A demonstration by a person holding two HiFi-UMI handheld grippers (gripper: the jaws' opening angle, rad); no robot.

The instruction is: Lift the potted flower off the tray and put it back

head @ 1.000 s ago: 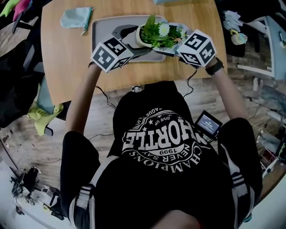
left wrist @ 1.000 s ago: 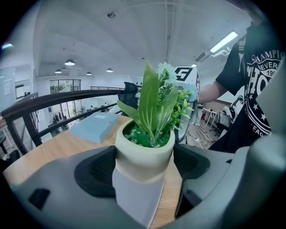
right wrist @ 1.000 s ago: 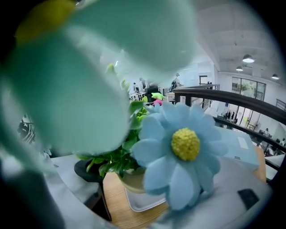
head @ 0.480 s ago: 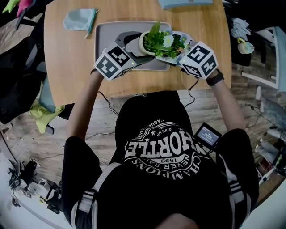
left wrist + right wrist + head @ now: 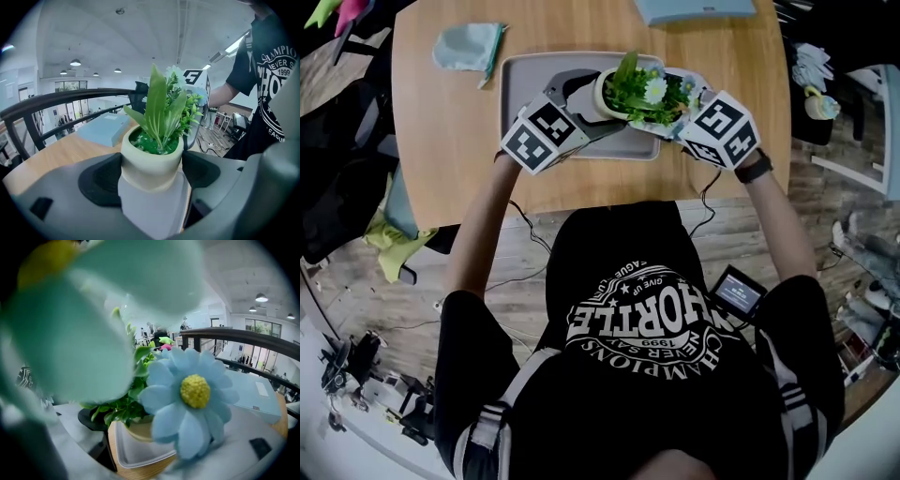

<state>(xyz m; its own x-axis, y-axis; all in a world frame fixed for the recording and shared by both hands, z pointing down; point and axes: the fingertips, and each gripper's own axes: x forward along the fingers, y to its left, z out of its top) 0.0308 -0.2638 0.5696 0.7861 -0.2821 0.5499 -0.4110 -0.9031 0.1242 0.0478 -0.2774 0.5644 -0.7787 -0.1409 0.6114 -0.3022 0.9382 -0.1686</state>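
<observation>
- The wooden table (image 5: 441, 150) holds the gray tray (image 5: 517, 112).
- The potted flower (image 5: 636, 89) looks lifted a little, right over the tray.
- The left gripper (image 5: 152, 171) has its jaws pressed on both sides of the pot.
- The right gripper (image 5: 677, 94) is in among the flowers. Big blurry petals cover its jaws, so I cannot tell if it squeezes anything.
- I think the lift is going on. Next the pot must go softly straight down onto the tray.
- The pot's bottom is hidden.
</observation>
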